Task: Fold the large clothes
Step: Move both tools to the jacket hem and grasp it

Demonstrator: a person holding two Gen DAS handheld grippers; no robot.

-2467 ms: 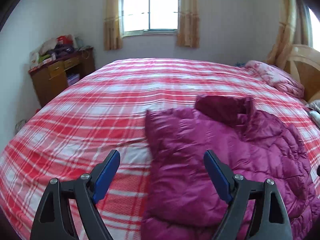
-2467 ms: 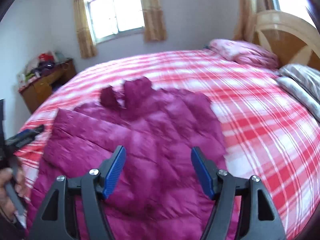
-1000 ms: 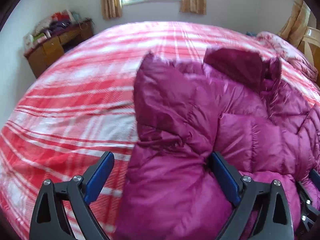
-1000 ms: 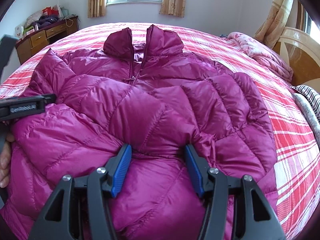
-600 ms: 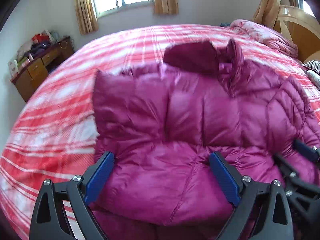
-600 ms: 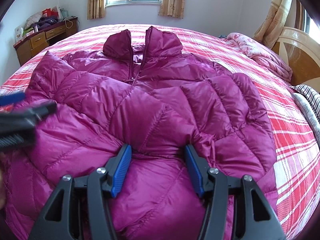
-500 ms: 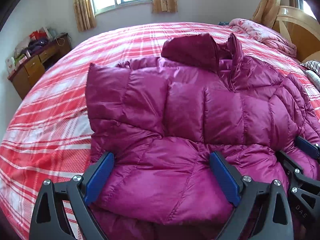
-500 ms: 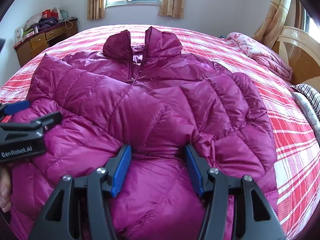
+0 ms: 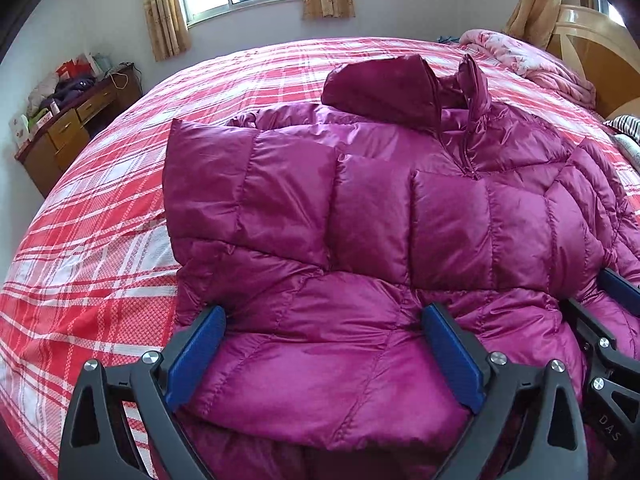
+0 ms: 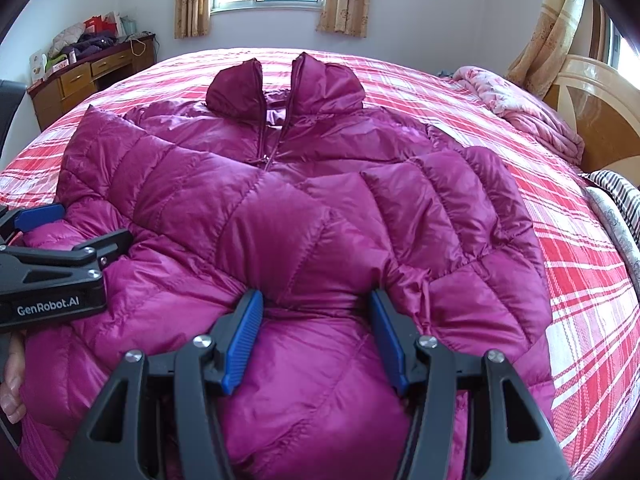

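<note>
Down jacket [image 10: 304, 240] lies face up on the red plaid bedspread [image 10: 580, 280], collar toward the window and hem toward you. Both sleeves are folded inward across the chest, so the garment forms a compact block near the near edge of the bed.

Note the position of your tools. The right gripper [image 10: 316, 338] sits low on the centre of the jacket, pointing down onto it. Its blue pads [image 10: 244, 336] stand about half apart with a bulge of padded fabric rising between them. The pads touch the fabric at both sides, but you cannot tell from this view whether they pinch it or merely rest against it. Judged from its placement, this gripper pins the folded sleeves so they do not spring open.

The left gripper [image 9: 324, 360] is at the jacket's left side, over the lower part of the folded left sleeve. Its jaws stand wide open, with jacket fabric lying between them and no visible squeeze. In the right wrist view, the same tool appears at the left edge, lying nearly level against the jacket's side, with part of a hand [image 10: 12, 384] behind it.

Observe the material: glossy magenta shell, quilted in puffy panels, with a centre zipper [image 10: 272, 152] and a stand-up collar [image 10: 284, 84]. Expect the filling to resist creasing and to rebound when released.
</note>
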